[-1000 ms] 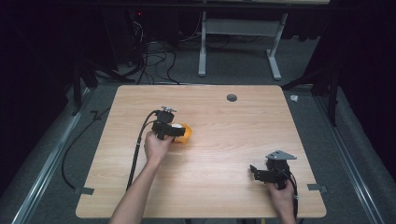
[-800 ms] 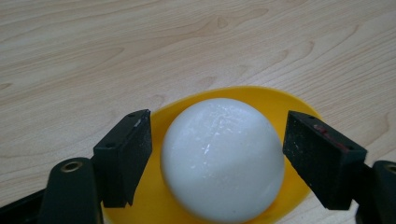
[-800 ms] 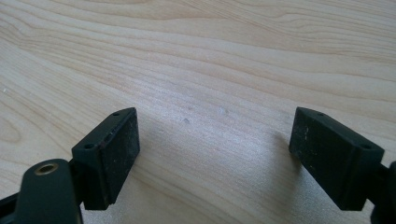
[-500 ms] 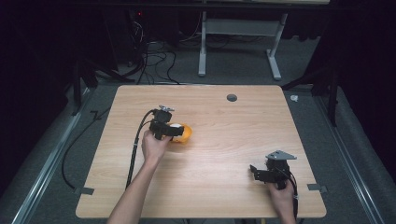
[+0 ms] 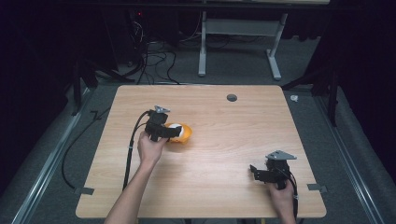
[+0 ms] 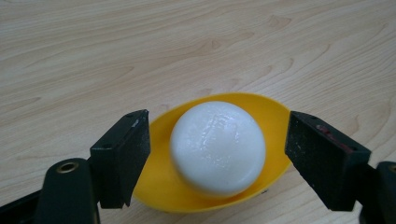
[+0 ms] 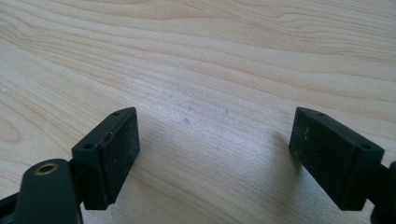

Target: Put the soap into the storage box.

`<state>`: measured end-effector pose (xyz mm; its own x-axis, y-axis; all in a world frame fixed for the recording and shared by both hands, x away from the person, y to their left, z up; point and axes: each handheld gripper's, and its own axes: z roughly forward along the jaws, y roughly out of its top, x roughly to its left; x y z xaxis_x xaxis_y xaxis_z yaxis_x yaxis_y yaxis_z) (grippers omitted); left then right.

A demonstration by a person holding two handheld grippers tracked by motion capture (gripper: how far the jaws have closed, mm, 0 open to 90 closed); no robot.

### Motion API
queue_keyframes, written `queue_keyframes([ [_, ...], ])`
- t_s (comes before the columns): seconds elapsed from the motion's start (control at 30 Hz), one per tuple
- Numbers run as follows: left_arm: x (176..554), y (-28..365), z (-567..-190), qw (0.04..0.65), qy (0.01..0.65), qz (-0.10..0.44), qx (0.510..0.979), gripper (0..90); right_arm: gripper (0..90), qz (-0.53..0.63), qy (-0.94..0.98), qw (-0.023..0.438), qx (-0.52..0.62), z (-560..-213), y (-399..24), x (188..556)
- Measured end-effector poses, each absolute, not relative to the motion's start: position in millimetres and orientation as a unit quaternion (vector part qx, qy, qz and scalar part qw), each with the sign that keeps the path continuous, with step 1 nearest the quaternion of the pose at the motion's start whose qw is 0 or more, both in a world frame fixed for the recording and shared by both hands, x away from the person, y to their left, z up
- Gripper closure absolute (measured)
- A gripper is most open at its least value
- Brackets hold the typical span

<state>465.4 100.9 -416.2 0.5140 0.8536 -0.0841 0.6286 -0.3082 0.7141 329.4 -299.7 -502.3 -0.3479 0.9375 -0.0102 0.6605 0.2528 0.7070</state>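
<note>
in the high view, the left gripper (image 5: 173, 132) sits left of the table's (image 5: 224, 168) middle with a yellow bowl (image 5: 185, 136) at its tip, while the right gripper (image 5: 256, 172) rests near the front right corner, well apart from it. in the left gripper view, the jaws stand wide on either side of the yellow bowl, which holds a white ball (image 6: 217, 146); neither jaw clearly touches it. in the right gripper view, the jaws gape wide over bare wood.
</note>
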Motion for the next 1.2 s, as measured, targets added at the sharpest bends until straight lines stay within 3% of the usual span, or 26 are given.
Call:
queue_keyframes([
  [0.53,440,121,-409,0.394,0.464,0.162,0.777,23.4,17.0,0.311,0.759,0.223,0.526,-502,-300,330],
  [1.2,426,134,-403,0.389,0.459,0.183,0.777,23.1,17.0,0.312,0.759,0.222,0.526,-502,-299,330],
])
